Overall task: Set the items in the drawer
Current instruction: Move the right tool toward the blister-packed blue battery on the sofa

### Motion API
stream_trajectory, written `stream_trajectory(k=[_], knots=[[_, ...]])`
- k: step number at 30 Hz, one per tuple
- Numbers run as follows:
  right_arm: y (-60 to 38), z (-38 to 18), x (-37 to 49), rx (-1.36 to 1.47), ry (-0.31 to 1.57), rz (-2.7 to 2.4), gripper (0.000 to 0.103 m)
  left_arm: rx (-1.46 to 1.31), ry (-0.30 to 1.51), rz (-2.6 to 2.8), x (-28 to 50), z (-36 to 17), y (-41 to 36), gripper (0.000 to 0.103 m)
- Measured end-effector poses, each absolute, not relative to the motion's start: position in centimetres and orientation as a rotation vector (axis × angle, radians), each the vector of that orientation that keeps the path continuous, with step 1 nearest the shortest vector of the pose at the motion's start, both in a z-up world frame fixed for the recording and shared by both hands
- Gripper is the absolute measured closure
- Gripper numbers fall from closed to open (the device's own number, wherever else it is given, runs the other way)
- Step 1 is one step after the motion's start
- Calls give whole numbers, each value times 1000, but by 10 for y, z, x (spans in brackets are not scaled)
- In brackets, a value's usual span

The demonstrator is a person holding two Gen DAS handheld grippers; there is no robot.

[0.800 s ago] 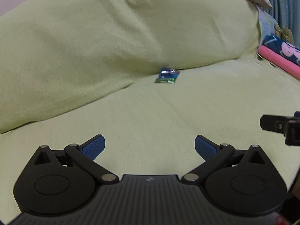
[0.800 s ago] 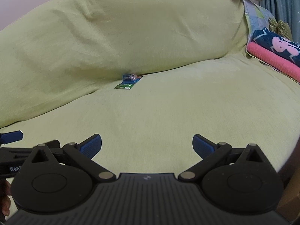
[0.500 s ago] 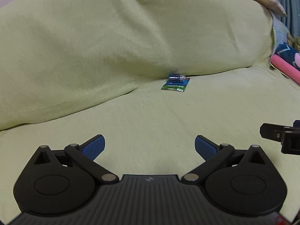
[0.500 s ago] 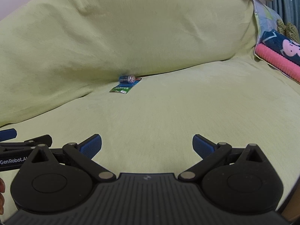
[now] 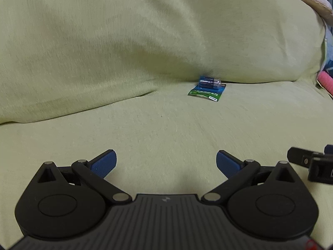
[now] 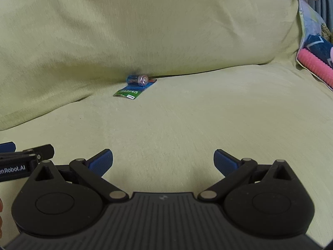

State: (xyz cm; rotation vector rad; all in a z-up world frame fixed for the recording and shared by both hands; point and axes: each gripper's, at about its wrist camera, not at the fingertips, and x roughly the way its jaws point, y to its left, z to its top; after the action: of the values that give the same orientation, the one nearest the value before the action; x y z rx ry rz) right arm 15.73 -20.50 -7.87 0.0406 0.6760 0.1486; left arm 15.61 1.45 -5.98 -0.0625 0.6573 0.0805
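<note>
Battery pack (image 5: pixel 207 88) well beyond spread left gripper (image 5: pixel 166 162)

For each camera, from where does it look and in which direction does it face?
Left wrist: sits on the left tongs, open, facing the battery pack on the green sofa; right tongs at the right edge.
Right wrist: sits on the right tongs, open, facing the same pack; left tongs and a fingertip at the left edge.
Shared: pack, sofa, pink roll.

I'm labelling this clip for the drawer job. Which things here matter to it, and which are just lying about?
For the job:
battery pack, lying flat on the sofa seat
left gripper, open
right gripper, open

Lying about:
pink roll
patterned cushion
</note>
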Motion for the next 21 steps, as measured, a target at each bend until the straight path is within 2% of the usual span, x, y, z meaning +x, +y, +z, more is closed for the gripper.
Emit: stream_trajectory(k=[7,21], knots=[[-207,-91,174,22,685,153,1,-65,664,104,171,-76,8,1],[-202,-106,205,6,707,176,1,-47,683,130,190,-73,6,1]])
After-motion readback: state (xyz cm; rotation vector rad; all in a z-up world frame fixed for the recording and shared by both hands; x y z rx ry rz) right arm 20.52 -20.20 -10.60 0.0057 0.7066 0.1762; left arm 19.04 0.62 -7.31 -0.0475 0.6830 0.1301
